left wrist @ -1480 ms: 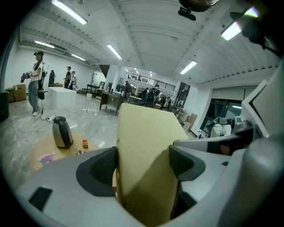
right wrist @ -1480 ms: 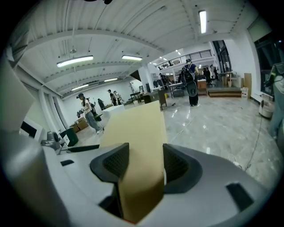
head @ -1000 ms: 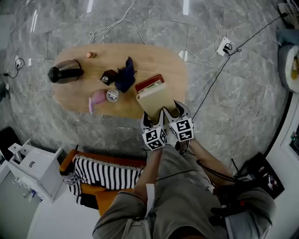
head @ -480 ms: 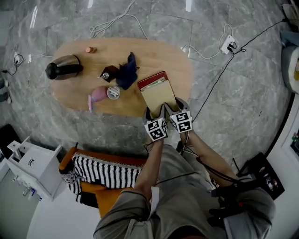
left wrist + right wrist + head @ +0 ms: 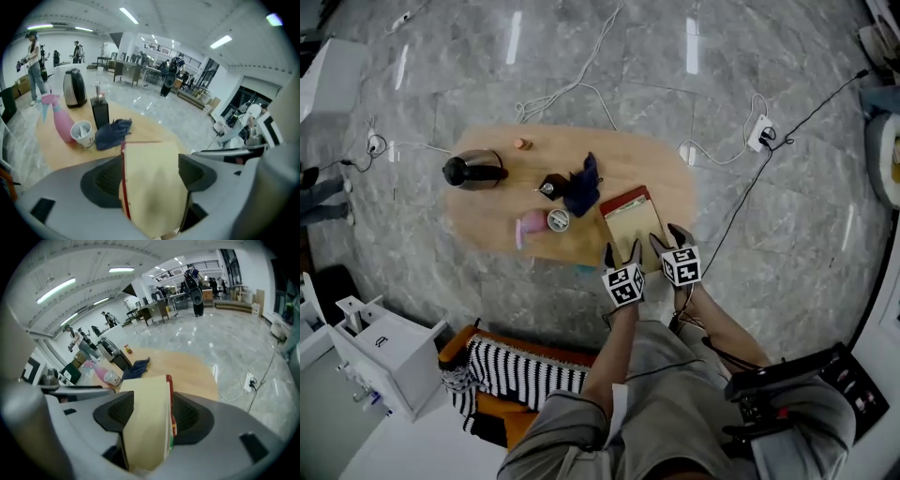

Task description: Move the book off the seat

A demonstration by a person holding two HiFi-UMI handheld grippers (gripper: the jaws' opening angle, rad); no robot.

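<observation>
The left gripper [image 5: 622, 251] is clamping the book [image 5: 632, 216] lying on the wooden table [image 5: 497, 211]. The right gripper [image 5: 667, 236] is just opening its jaws around it

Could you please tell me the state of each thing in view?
Book: closed, on table.
Left gripper: jaws shut on book.
Right gripper: jaws have just been opening, book between them.
Kettle: upright.
Bottle: upright.
Cup: upright.
Cloth: crumpled.
</observation>
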